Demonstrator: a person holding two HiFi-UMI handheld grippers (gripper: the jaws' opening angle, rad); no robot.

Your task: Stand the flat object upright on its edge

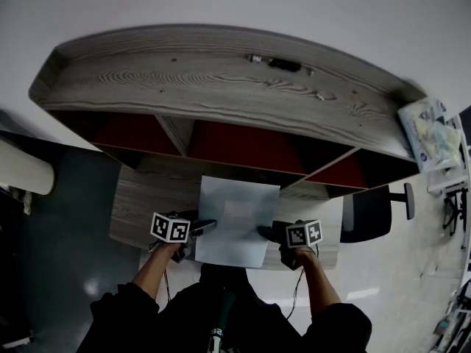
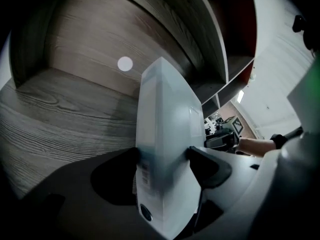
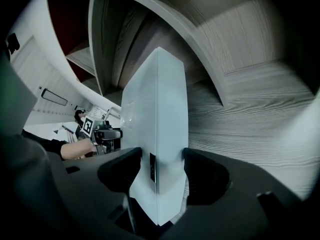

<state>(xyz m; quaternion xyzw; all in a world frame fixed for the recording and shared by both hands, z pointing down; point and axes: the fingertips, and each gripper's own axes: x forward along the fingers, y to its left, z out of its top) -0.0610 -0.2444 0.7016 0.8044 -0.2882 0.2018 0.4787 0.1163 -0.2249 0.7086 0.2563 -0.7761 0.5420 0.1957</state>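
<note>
My left tongs (image 1: 208, 226) and right tongs (image 1: 264, 232) clamp the flat object (image 1: 237, 215) at nine and three o'clock, not yet stood upright.

Pale flat box (image 1: 237, 223) between left tool (image 1: 205, 227) and right tool (image 1: 266, 232), over wooden desk (image 1: 140, 204)

The head view looks steeply down from above the person onto the shelf unit (image 1: 221, 79) and worktop (image 1: 143, 201). The left gripper view sits close behind its jaws, facing the right gripper (image 2: 218, 139); the right gripper view faces back at the left gripper (image 3: 109, 133). All three share the pale flat box (image 1: 237, 219).
</note>
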